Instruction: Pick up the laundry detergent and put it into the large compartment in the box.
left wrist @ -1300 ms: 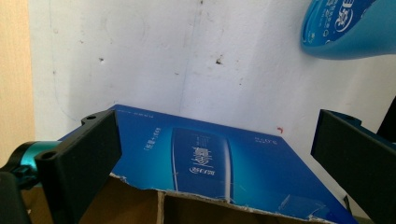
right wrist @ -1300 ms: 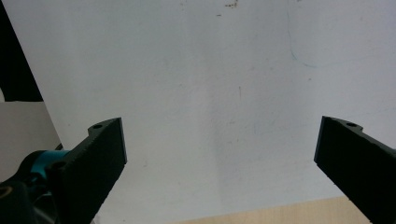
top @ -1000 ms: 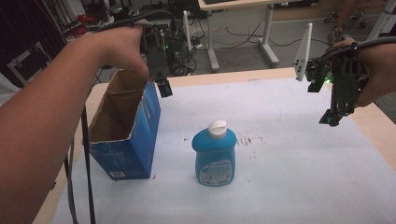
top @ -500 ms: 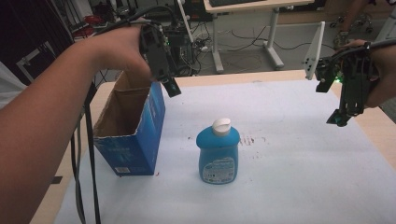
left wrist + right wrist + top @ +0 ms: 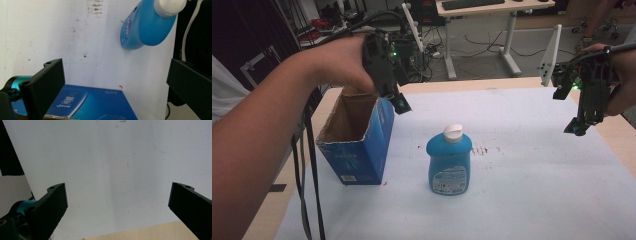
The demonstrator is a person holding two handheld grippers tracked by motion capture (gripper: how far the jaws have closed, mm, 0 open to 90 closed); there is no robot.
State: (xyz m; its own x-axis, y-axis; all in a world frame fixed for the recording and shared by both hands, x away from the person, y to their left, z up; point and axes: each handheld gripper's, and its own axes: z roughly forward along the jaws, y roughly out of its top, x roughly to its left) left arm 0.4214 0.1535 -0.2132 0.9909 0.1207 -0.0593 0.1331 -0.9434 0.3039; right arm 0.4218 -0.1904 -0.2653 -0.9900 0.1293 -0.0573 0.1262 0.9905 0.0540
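A blue bottle (image 5: pixel 449 162) with a white cap (image 5: pixel 453 132) stands upright in the middle of the white sheet (image 5: pixel 522 190). To its left stands an open blue cardboard box (image 5: pixel 357 137). My left gripper (image 5: pixel 401 103) hangs over the box's far right corner with its tips pointing down. In the left gripper view its jaws (image 5: pixel 117 75) stand wide open and empty, with the box's side (image 5: pixel 95 105) below and the bottle (image 5: pixel 145 27) farther off. My right gripper (image 5: pixel 578 127) hovers over the sheet's right edge, open (image 5: pixel 117 200) with nothing between the jaws.
The wooden table (image 5: pixel 612 135) shows bare along the sheet's right and left edges. Black cables (image 5: pixel 307 165) hang down beside the box's left. Desks (image 5: pixel 492 7) and more cables stand on the floor beyond the table's far edge.
Both grippers have drifted slightly to the right and stay open. The bottle and the box stand where they were.
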